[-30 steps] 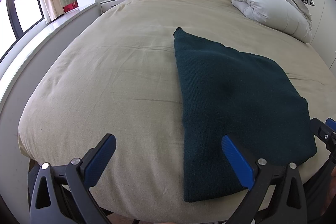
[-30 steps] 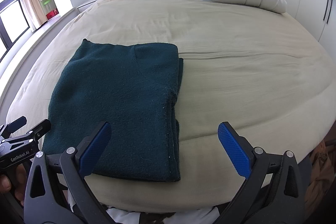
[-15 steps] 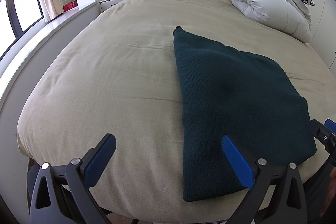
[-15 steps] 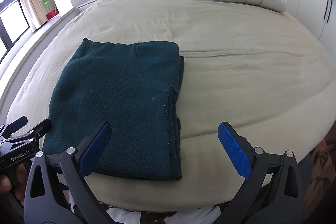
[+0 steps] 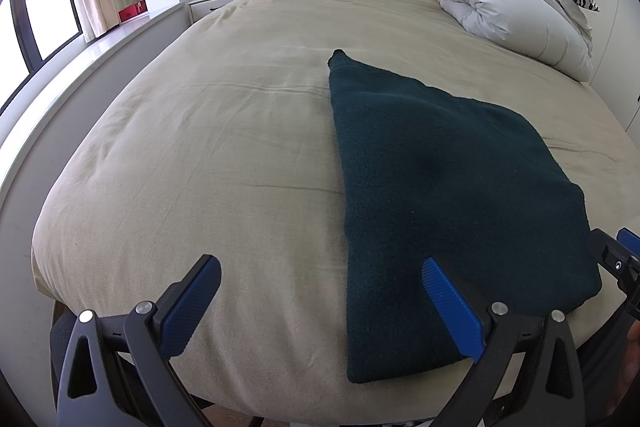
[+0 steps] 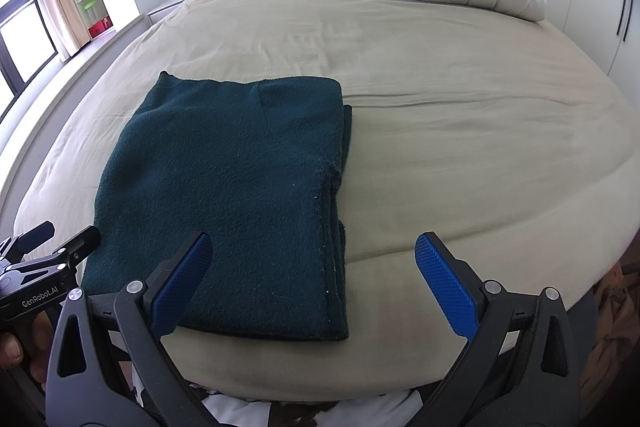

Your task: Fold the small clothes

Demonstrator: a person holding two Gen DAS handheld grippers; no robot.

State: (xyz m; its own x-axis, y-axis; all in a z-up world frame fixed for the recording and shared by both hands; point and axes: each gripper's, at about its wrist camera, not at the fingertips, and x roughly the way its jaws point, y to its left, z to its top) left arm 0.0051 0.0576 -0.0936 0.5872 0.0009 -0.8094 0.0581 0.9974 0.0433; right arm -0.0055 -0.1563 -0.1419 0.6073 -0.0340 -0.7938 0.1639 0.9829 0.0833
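The dark green knit garment (image 6: 224,195) lay folded flat near the bed (image 6: 460,147) foot edge. The left gripper (image 5: 320,301) and right gripper (image 6: 312,277) stood wide open, holding nothing. The garment appeared soft, thick and limp; gripping through all layers at the near corners seemed advisable.

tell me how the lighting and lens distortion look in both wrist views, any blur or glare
Left wrist view: daylight from the window, which is blown out white; the bed bulges with fisheye curvature; the dark green garment is sharp. Right wrist view: the same soft, even light, no hard shadows, dark vignette in the corners, knit texture crisp, no motion blur.
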